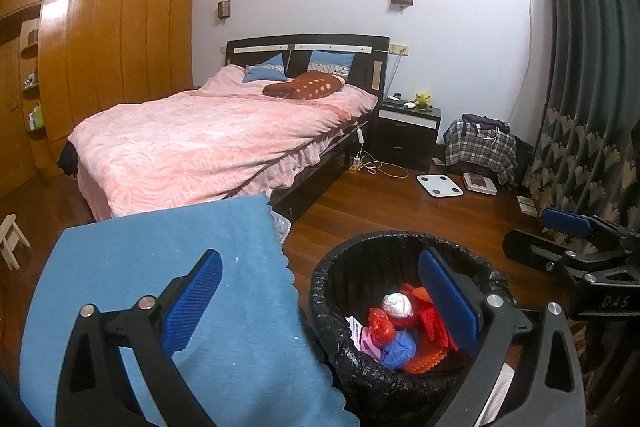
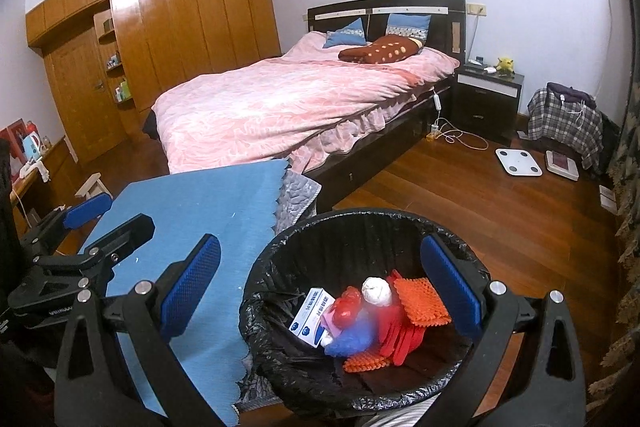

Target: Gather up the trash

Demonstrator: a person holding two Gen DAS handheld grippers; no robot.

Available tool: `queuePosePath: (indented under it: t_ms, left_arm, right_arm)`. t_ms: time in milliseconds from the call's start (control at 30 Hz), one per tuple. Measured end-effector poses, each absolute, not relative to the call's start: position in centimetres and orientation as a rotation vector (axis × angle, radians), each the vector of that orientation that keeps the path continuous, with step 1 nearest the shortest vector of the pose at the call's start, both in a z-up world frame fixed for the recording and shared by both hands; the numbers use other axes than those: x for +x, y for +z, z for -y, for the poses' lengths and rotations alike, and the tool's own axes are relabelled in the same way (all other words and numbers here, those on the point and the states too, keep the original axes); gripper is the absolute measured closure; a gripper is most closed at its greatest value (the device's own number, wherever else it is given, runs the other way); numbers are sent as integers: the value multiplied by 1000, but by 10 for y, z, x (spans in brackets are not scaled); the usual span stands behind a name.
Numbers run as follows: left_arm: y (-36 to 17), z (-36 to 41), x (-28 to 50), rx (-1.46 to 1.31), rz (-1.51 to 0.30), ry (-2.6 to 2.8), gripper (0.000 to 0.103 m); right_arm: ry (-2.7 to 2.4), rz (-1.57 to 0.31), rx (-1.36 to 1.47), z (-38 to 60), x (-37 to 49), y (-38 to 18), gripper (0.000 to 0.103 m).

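The trash bin [image 2: 360, 307], lined with a black bag, sits on the wooden floor [image 2: 480, 219] just beside the blue cloth [image 2: 192, 227], and it already holds the collected trash: a white crumpled wad [image 2: 377, 290], a red crumpled bag [image 2: 347, 309], a blue crumpled bag [image 2: 354, 337], an orange textured mat [image 2: 420, 301], red gloves or similar red material [image 2: 402, 335], and a small blue-and-white box [image 2: 314, 317] leaning against the bin's inner wall on the cloth side. Nothing lies visibly loose on the blue cloth, so the collecting looks close to finished, though part of the cloth is hidden behind the tools.

The right gripper [image 2: 320, 299] hangs above the bin with its blue pads spread wide and nothing between them. The left gripper [image 1: 320, 307] is likewise spread and empty, one pad over the blue cloth, the other over the bin's mouth.

The risk from here is to the liner. Its rim [image 1: 360, 239] is only loosely folded over the bin's edge, and a pad lowered carelessly could catch the plastic and drag it inward or tear it. The two tools are also near each other; the right gripper shows just beside the bin in the left wrist view, so a move across the bin could knock them together or tip the bin toward the bed [image 2: 300, 95].
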State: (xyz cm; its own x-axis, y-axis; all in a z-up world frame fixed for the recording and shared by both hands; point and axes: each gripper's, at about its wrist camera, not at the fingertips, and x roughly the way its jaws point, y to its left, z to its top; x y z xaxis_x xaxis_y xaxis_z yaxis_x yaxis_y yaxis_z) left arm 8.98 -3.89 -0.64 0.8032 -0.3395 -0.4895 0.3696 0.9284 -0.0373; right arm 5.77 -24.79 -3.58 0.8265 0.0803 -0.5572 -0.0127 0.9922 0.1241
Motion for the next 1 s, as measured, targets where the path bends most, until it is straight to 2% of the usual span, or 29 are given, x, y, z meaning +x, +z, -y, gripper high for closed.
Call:
queuePosePath:
  t_ms: [1000]
  left_arm:
    - [-8, 37, 89, 66, -518, -375, 6]
  right_arm:
    - [52, -602, 117, 245, 59, -37, 6]
